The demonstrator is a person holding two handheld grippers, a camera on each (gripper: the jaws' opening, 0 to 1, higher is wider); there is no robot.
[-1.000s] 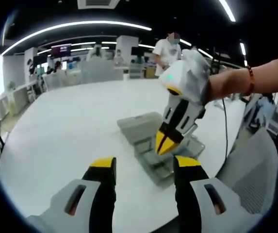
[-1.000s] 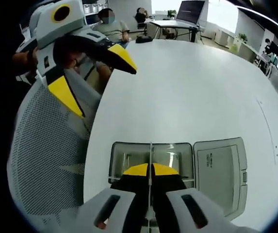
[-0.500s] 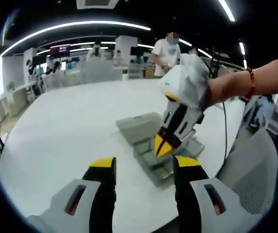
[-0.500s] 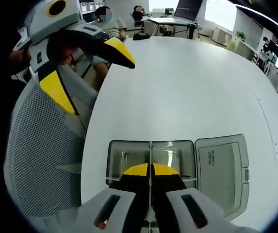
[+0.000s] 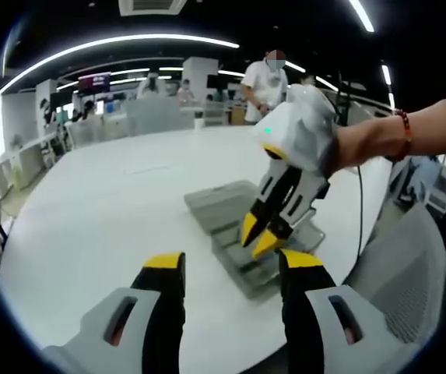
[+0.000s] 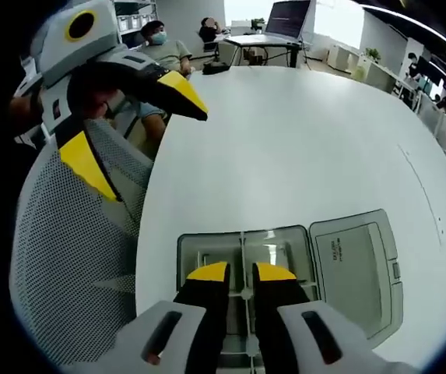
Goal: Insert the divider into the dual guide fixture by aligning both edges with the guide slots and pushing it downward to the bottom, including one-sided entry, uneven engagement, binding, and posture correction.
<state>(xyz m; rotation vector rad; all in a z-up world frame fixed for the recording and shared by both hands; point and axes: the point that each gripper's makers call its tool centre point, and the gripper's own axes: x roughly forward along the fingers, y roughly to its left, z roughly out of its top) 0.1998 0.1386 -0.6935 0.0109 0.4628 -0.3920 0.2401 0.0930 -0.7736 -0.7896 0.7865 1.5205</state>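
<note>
The grey guide fixture (image 6: 207, 253) is an open box with its lid (image 6: 355, 265) folded flat to one side, lying on the white table (image 6: 300, 132). A thin clear divider (image 6: 243, 248) stands upright across the middle of the box. My right gripper (image 6: 240, 273) is open, its yellow tips on either side of the divider's top edge with a small gap. In the left gripper view the right gripper (image 5: 255, 236) hangs over the fixture (image 5: 242, 265), tips slightly apart. My left gripper (image 5: 232, 263) is open and holds nothing, short of the fixture, above the table's near edge.
A grey mesh chair (image 6: 67, 257) stands against the table's edge beside the fixture, under the left gripper (image 6: 133, 128). A person (image 6: 160, 47) sits at the far side near a laptop (image 6: 289, 19). Another person (image 5: 268, 74) stands behind the table.
My right gripper's jaws have parted and let go of the divider, which stays standing in the fixture. The left gripper has stayed open and about where it was.
</note>
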